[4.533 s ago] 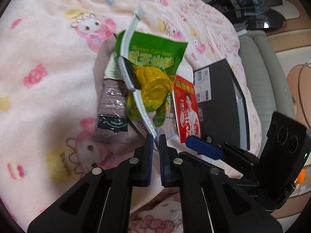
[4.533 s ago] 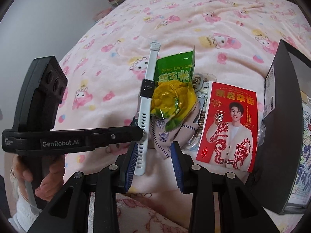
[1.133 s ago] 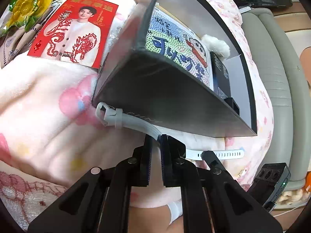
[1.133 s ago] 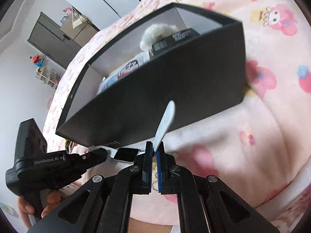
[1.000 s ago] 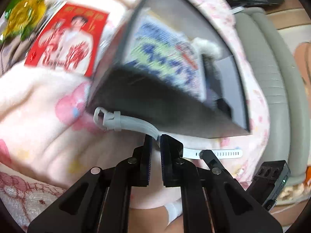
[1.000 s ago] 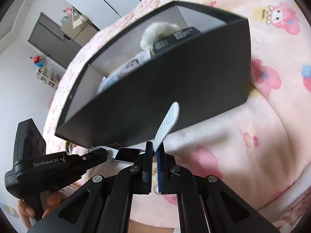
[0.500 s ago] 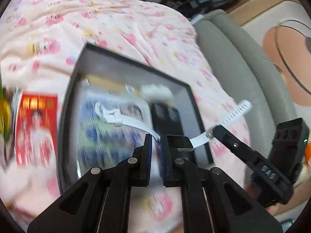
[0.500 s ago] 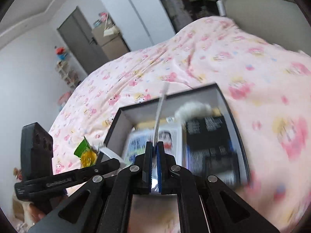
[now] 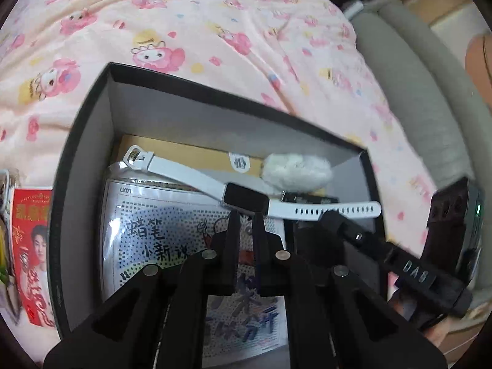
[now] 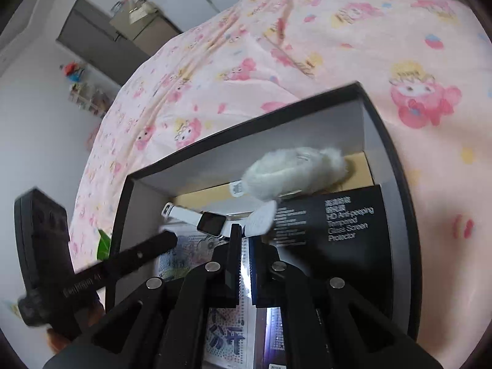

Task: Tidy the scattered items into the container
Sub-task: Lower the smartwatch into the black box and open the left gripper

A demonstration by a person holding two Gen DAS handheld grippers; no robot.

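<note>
Soft indoor light, fisheye warp, slight blur

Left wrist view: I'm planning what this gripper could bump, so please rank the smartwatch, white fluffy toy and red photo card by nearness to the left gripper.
1. Smartwatch, just beyond the left gripper fingertips.
2. White fluffy toy, at the box's far right.
3. Red photo card, outside the box, far left.
</note>
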